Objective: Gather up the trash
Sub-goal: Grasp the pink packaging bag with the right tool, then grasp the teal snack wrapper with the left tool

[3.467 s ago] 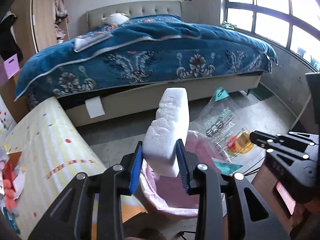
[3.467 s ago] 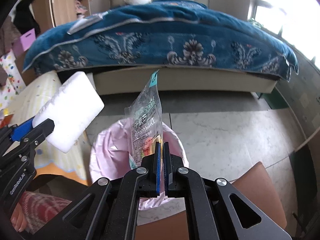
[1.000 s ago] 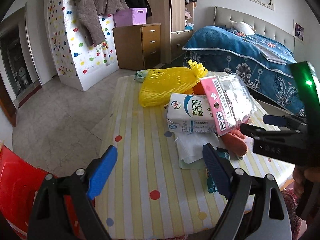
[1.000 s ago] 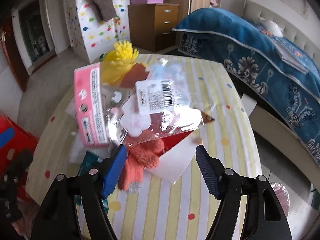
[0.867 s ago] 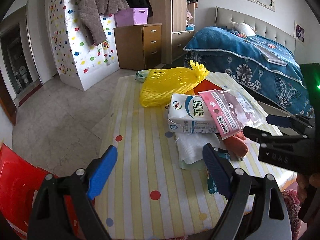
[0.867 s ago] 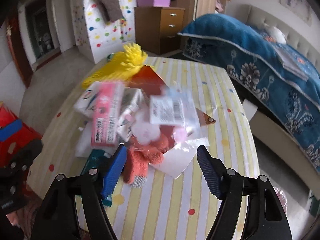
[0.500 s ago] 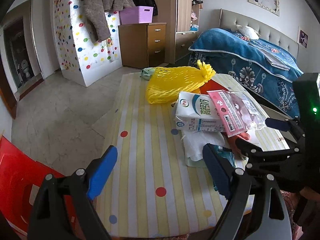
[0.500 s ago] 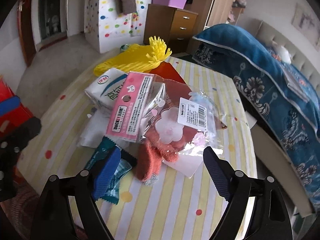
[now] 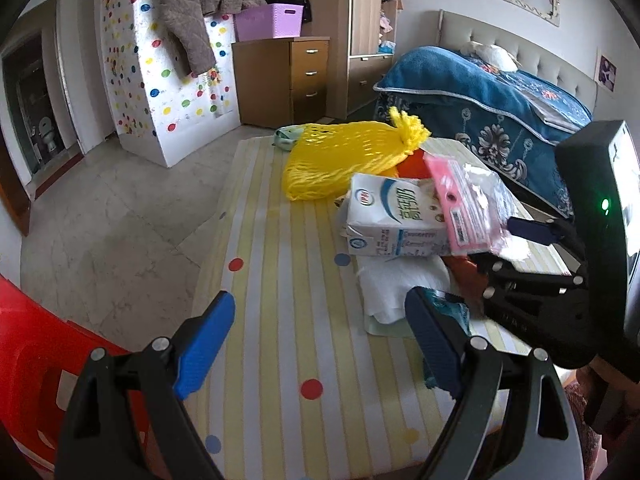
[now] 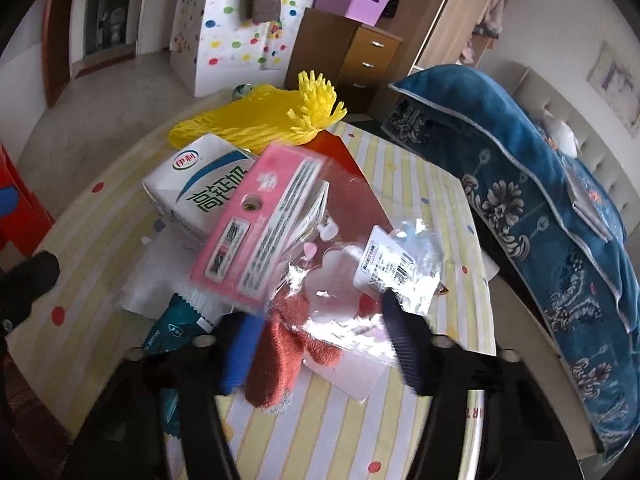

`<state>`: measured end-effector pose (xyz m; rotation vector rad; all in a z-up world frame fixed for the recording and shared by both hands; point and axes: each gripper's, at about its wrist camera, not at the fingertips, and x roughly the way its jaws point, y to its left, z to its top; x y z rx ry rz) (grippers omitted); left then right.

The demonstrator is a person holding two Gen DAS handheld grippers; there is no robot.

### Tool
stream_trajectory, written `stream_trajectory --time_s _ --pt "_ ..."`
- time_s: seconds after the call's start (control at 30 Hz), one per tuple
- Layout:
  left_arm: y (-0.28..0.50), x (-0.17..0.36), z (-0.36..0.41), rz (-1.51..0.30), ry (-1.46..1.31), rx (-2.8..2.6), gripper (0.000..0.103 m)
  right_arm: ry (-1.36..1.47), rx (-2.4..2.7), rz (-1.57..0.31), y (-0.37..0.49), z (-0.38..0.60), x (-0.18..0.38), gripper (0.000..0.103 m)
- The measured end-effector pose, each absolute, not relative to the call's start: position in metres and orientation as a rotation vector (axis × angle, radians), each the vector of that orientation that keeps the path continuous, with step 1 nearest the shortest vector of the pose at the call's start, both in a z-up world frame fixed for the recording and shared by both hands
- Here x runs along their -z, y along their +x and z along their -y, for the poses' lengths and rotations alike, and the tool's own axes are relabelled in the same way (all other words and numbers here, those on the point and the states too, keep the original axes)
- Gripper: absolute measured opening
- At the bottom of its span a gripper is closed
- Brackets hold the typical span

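while my right gripper (image 10: 320,344) jaws close around the crinkly clear-and-pink plastic packet (image 10: 304,248), nothing's clamped yet. it's light, slippery; i'd pinch its stiff pink header. left gripper (image 9: 320,340) jaws gape empty.

Motion-blurred: right gripper (image 10: 320,344), closing around the clear pink-headed packet (image 10: 280,236), contact with its fingers (image 10: 404,344) unreadable. Mostly buried beneath that packet: orange glove (image 10: 292,356), teal wrapper (image 10: 172,328), white tissue (image 9: 396,284). Cut off at the left edge: red chair (image 9: 36,368). Small print on milk carton (image 9: 392,216) illegible.
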<state>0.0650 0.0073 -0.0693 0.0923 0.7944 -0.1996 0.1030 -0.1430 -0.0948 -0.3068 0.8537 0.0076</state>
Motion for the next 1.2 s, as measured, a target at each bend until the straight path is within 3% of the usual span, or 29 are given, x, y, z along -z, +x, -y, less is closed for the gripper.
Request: stream_trajectory --time_s 0.13,0.2,0.3,0.63,0.87,1.2 --pt "0.054 0.068 0.008 -0.799 0.129 0.239 0.085 -0.277 -0.004 -0.841 0.095 0.15 0.085 0.025" --pt "0.05 0.068 0.015 -0.798 0.143 0.254 0.085 -0.245 0.009 -0.829 0.087 0.159 0.076 0.008" --pt "0.041 0.065 0.023 -0.791 0.155 0.271 0.085 -0.204 0.025 -0.806 0.074 0.173 0.065 0.002" --pt "0.021 0.075 0.051 -0.807 0.185 0.323 0.085 -0.018 0.099 -0.751 0.011 0.236 0.035 0.0" --pt "0.04 0.107 0.075 -0.906 0.211 0.336 0.061 0.063 0.102 -0.775 -0.012 0.258 0.04 0.0" --pt "0.057 0.122 0.087 -0.95 0.247 0.321 0.042 0.109 0.078 -0.778 -0.019 0.263 0.045 0.0"
